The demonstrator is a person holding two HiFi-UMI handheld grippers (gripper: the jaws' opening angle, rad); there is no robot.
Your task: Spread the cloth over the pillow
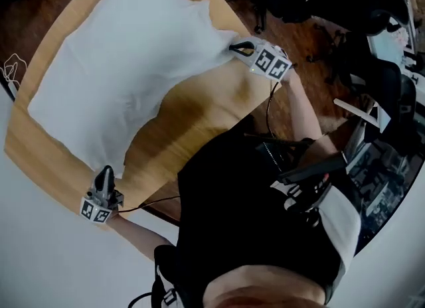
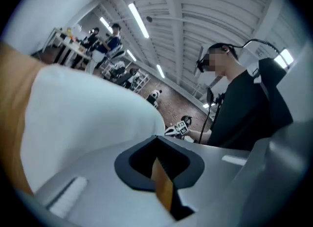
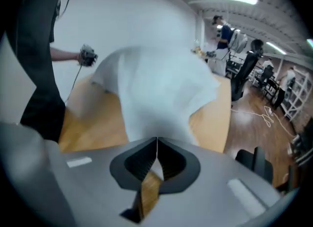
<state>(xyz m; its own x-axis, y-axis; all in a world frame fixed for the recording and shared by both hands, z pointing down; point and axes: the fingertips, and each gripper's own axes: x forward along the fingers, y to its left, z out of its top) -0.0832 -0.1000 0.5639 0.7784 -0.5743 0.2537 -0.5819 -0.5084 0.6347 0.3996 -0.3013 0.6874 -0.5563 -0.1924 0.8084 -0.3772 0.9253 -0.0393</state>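
The white cloth (image 1: 126,61) lies spread across the wooden table (image 1: 199,117), with its near edge lifted. The left hand-held gripper (image 1: 105,170) is fully closed on the near-left corner. The right hand-held gripper (image 1: 234,48) is fully closed on the near-right corner, with cloth pinched between its jaws.
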